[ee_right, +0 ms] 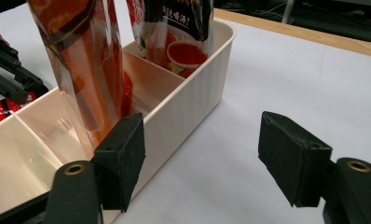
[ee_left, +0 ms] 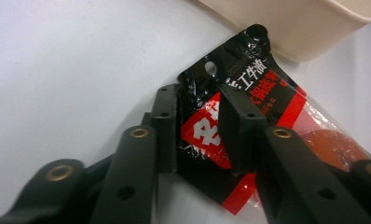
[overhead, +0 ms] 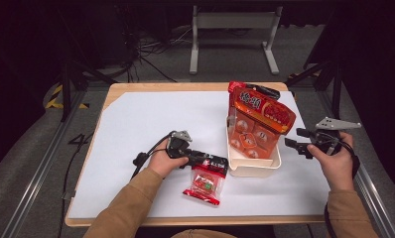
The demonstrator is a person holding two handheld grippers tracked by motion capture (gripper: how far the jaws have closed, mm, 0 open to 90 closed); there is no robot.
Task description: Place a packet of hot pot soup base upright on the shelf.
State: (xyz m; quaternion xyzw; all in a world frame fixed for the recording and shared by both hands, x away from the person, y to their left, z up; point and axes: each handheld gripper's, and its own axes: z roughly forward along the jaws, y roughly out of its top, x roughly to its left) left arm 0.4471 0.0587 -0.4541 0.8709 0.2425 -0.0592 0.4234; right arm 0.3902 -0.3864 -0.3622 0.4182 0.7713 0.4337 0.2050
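Nearest the camera, at the front of the counter [overhead: 136,148], lay a small red-and-black plastic snack packet [overhead: 204,183], flat on the white sheet and just left of the near end of a cream plastic divided bin [overhead: 252,166]. Its black header strip pointed toward the far side, close to the bin's corner but not touching it, as the left gripper view showed [ee_left: 249,84]. On that header sat the left tongs [overhead: 213,161], reaching in from the left in the person's left hand [overhead: 162,161]. From the left gripper view, the black pads [ee_left: 237,126] bracketed the top of the packet, one pad lying over its printed face and the other at its left edge; the jaws stood at a narrow gap with the packet between them, though whether they pressed firmly on it I could not tell.

Inside the bin, a tall orange-red pouch with round sweets printed on it [overhead: 257,124] stood upright and leaned a little to the far side, and a second bag with a black top [ee_right: 176,32] stood in the compartment behind it. The near compartments of the bin [ee_right: 16,158] held nothing.

To the right of the bin, the right tongs [overhead: 297,146] hovered in the person's right hand [overhead: 337,163], their jaws spread wide and holding nothing, one pad [ee_right: 123,158] close beside the bin's outer wall.
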